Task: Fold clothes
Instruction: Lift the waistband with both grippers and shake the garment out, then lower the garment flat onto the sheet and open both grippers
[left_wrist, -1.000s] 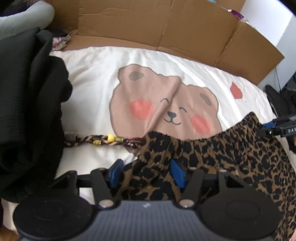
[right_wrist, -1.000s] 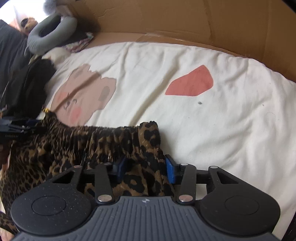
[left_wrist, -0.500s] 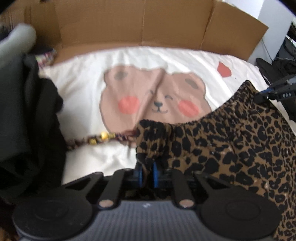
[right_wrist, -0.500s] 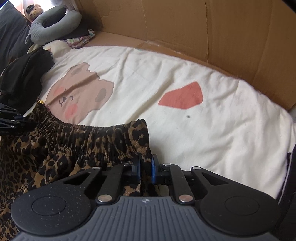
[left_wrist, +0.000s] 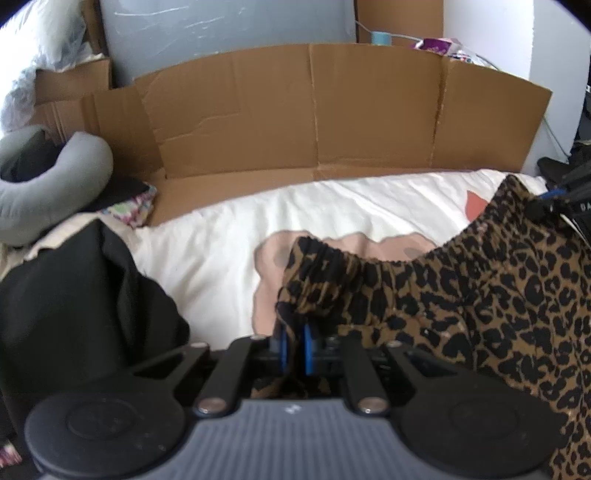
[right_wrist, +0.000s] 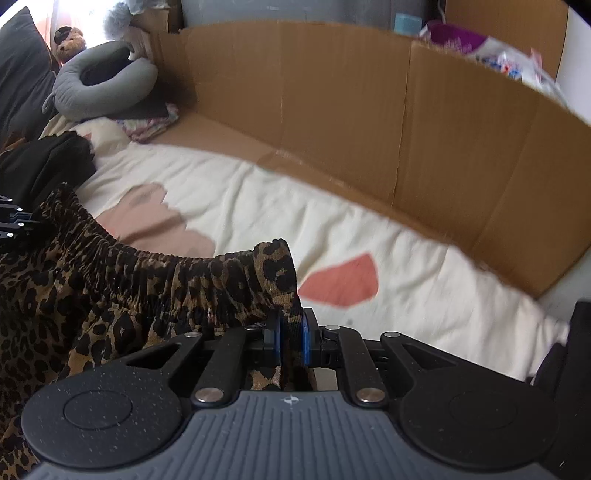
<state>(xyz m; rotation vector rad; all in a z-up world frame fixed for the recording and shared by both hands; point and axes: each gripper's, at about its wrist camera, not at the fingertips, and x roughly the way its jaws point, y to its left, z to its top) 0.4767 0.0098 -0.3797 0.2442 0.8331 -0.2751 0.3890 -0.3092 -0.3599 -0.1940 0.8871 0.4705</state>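
Open white bedspread (right_wrist: 258, 206) lies ahead; cardboard wall (left_wrist: 332, 110) blocks the far side, black clothing pile (left_wrist: 74, 295) the left.

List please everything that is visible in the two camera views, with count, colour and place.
leopard-print garment: one, brown and black, waistband stretched between both grippers above the bed
bedcover: one, cream with bear and red prints, under the garment
black clothes: one pile, black, left on the bed
neck pillow: one, grey, far left corner
cardboard: one folded sheet, brown, standing behind the bed
patterned cloth: one, multicoloured, beside the pillow
left gripper: one, black with blue jaws, shut on waistband's left end
right gripper: one, same colours, shut on right end
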